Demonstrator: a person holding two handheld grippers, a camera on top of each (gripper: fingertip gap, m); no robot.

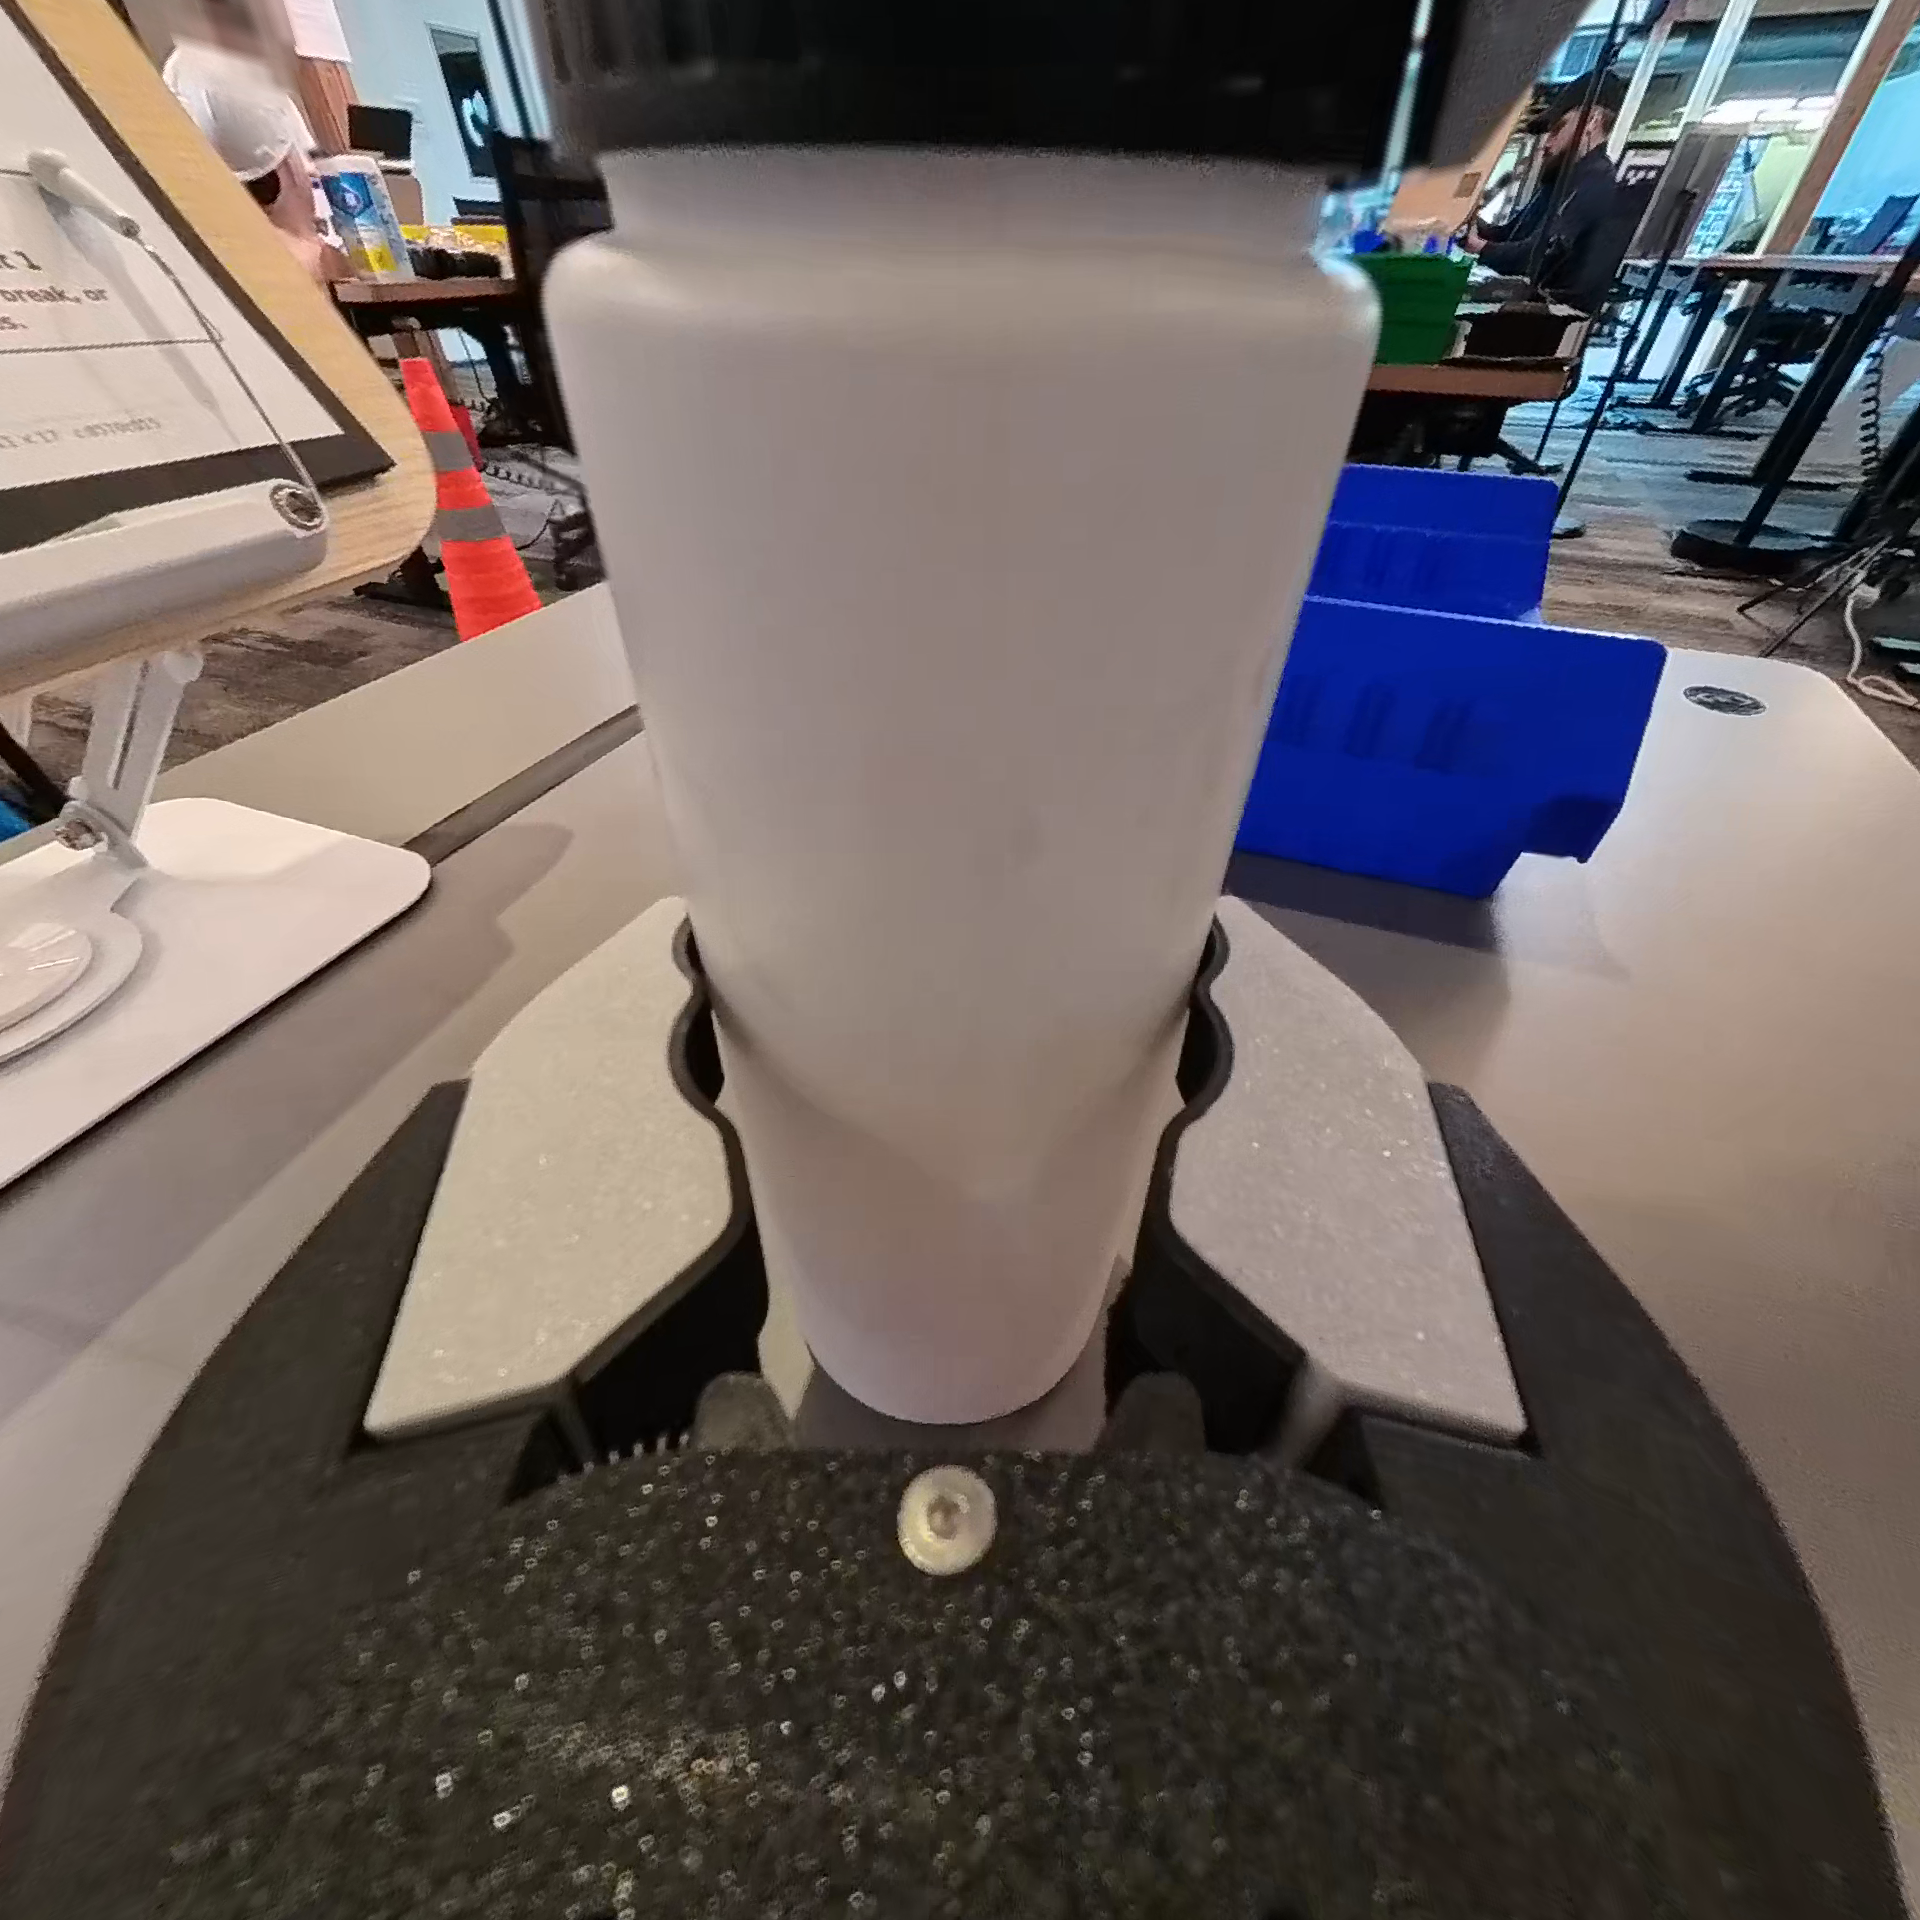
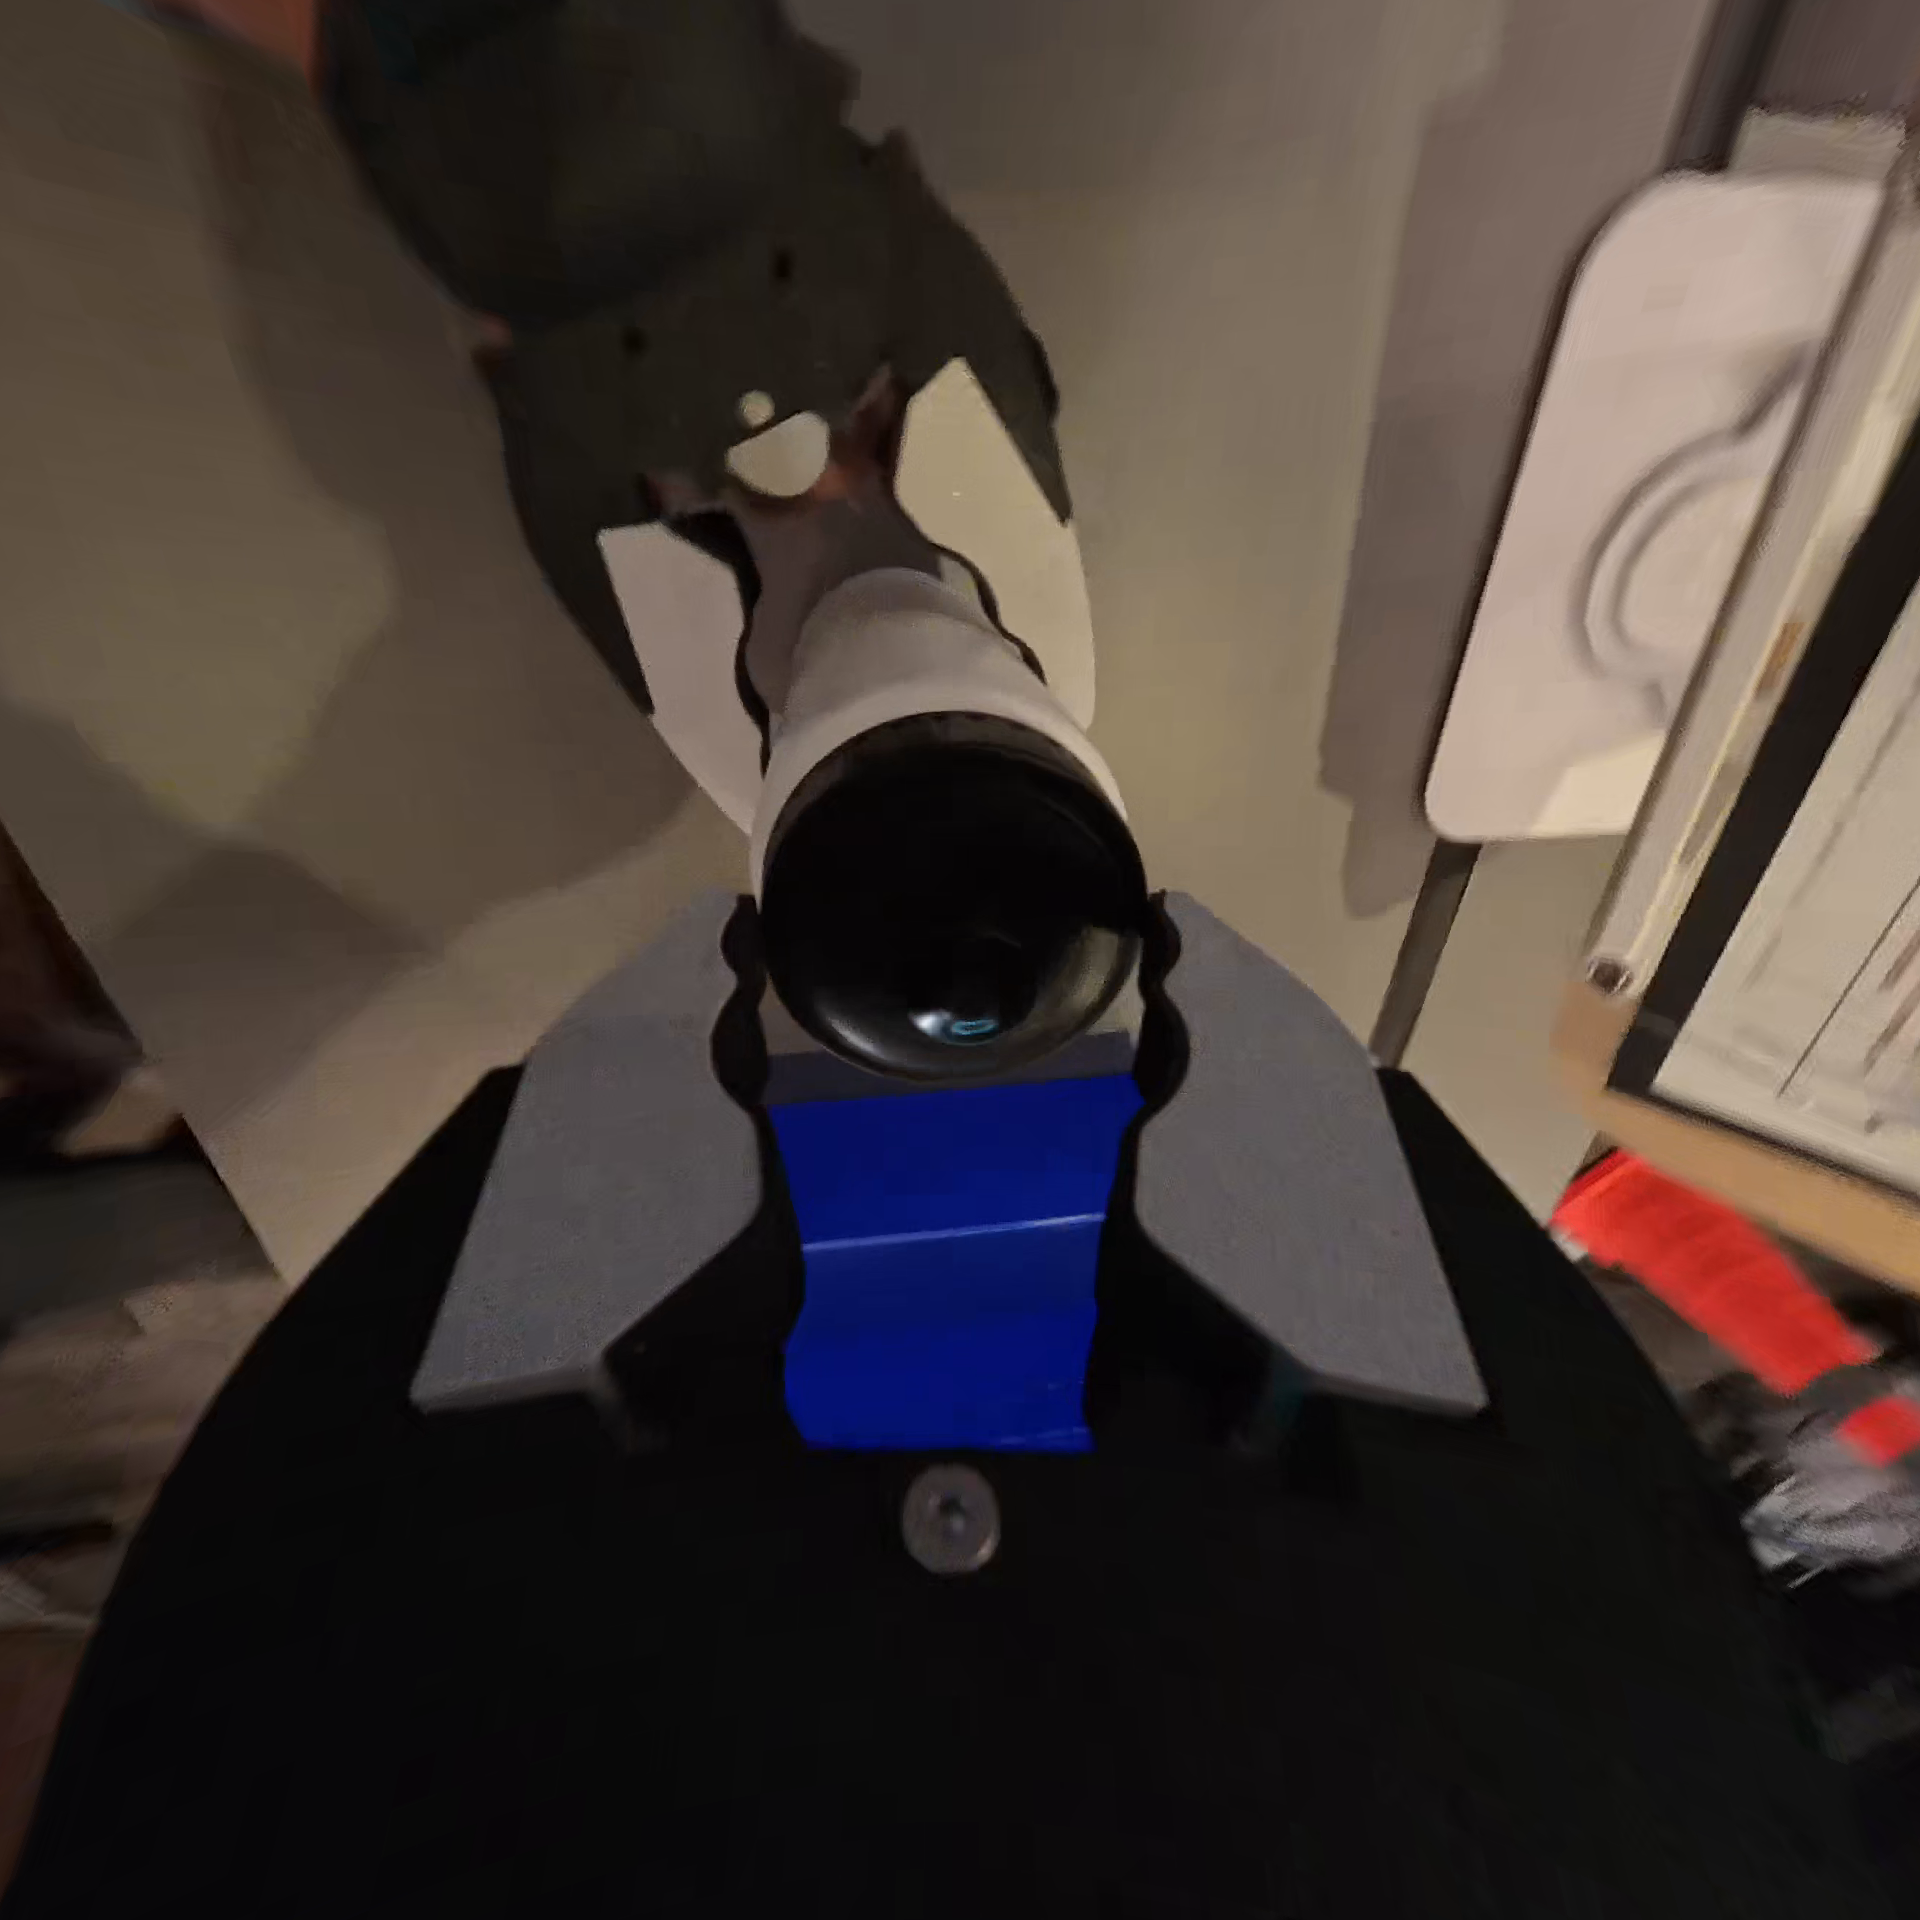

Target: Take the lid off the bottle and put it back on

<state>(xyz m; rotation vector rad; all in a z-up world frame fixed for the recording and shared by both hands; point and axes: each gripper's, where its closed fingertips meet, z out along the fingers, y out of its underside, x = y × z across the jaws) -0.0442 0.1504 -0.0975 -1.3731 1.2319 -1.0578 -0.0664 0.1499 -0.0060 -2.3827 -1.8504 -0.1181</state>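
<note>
place: open-plan office or lab workspace | evidence: rows of desks (image 1: 1475, 374) with a seated person (image 1: 1569, 208) | glass-walled rooms (image 1: 1766, 125) behind | orange cone (image 1: 468, 499) on carpeted floor | blue bin (image 1: 1455, 748) and white tablet stand (image 1: 197, 894) on grey bench (image 1: 1714, 987)

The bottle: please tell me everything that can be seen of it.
The bottle is white and matte, seemingly plastic, with rounded shoulders and a black screw lid still on. It stands upright above the grey table. The left gripper clasps its lower body; the right gripper flanks the lid from above.
</note>
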